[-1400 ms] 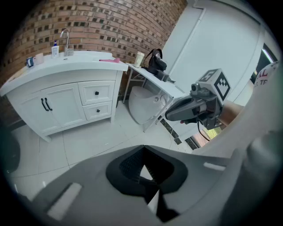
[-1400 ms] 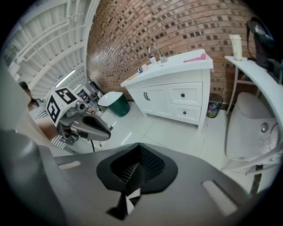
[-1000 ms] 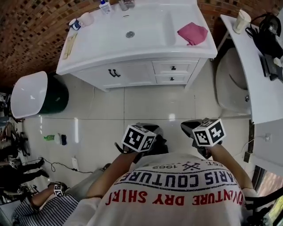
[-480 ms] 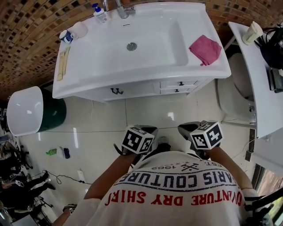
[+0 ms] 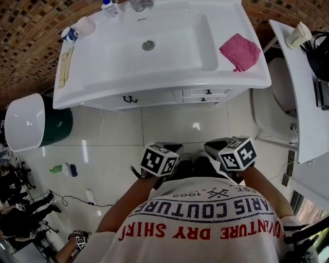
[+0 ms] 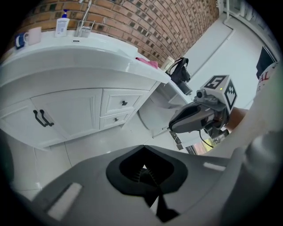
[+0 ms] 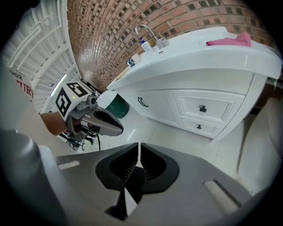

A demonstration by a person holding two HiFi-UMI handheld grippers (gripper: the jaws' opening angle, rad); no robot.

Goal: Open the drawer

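Note:
The white vanity (image 5: 154,105) has two small drawers, both closed, with dark knobs: the upper drawer (image 5: 208,92) (image 6: 124,103) (image 7: 202,108) and the lower drawer (image 5: 208,98) (image 6: 116,119) (image 7: 198,127). Both grippers hang over the tiled floor, well short of the vanity and pointing down towards it. My left gripper (image 5: 174,149) (image 6: 143,167) is shut and empty. My right gripper (image 5: 212,146) (image 7: 139,148) faces the drawers. Its jaws have just been opening by a crack, so a thin slit shows between them with nothing in it. Each gripper appears in the other's view.
A double cabinet door with curved handles (image 5: 130,99) sits left of the drawers. A pink cloth (image 5: 239,51) lies on the counter, with a cup (image 5: 85,25) and a soap bottle (image 5: 109,6) at the back. A toilet (image 5: 270,102) stands to the right, a green bin (image 5: 36,120) to the left.
I have come closer to the vanity with both grippers. The sink fills more of the head view and the drawer fronts are now seen steeply from above.

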